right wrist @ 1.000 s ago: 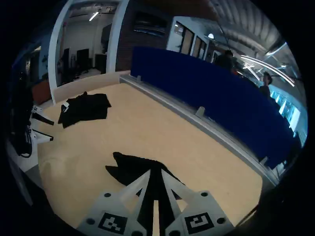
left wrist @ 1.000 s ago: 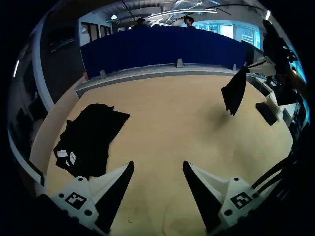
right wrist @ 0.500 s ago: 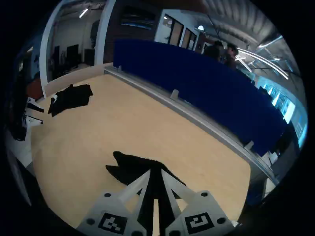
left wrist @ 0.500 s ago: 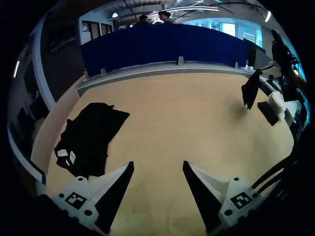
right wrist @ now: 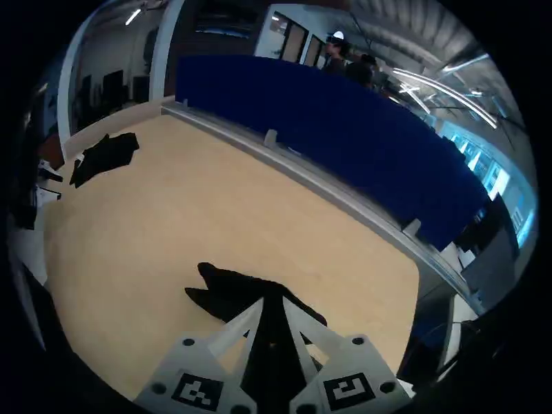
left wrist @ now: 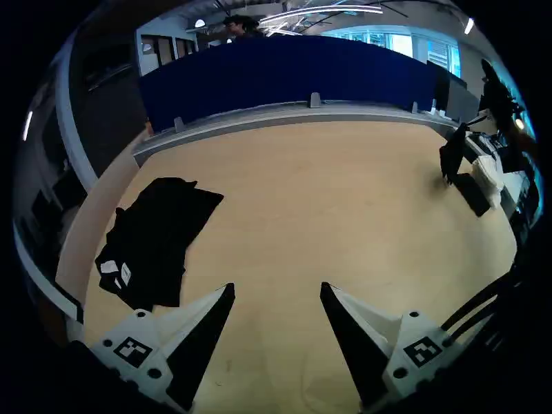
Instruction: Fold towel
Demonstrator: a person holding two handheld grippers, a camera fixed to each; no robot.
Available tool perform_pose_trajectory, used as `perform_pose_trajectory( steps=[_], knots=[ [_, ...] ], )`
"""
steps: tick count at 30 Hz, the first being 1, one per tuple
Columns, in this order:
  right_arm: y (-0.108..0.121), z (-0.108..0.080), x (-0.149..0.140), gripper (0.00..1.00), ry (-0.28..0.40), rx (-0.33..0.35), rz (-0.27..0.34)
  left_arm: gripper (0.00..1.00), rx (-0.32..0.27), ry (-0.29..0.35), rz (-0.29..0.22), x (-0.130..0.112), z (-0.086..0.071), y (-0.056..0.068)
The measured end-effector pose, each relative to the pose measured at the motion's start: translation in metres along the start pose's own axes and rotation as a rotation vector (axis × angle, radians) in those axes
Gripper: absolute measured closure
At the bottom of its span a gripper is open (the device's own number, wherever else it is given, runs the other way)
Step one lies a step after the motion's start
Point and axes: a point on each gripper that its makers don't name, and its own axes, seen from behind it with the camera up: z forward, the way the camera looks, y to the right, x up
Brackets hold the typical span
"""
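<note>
Light wooden bench point(left wrist: 310, 200) takes most of both views, and a dark blue partition point(left wrist: 290, 76) stands along its far edge. In the left gripper view the left gripper point(left wrist: 276, 286) is at the bottom of the frame with its fingers wide apart and nothing between them. A second black cloth point(left wrist: 155, 234) with small white labels lies flat on the bench at the left side of this frame. The towel point(left wrist: 452, 155), also black, hangs as a narrow dark shape at the upper right, near the bench edge. In the right gripper view the right gripper point(right wrist: 273, 300) is at the bottom centre, its fingers closed together on the towel, which spreads out in front of the fingertips toward the left. The other black cloth is small at the upper left of this frame.
</note>
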Motion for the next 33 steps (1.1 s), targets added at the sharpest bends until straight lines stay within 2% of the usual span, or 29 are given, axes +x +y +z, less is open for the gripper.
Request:
perform_pose_trajectory(
  steps=[12,33],
  knots=[
    [0.038,-0.003,-0.015,0.96,-0.016,-0.027,0.015,0.08,0.002,-0.009,0.021,0.007,0.004,0.008],
    [0.059,-0.004,-0.005,0.96,0.0,-0.044,0.011,0.08,-0.008,-0.012,0.037,0.017,0.009,0.021]
  ],
)
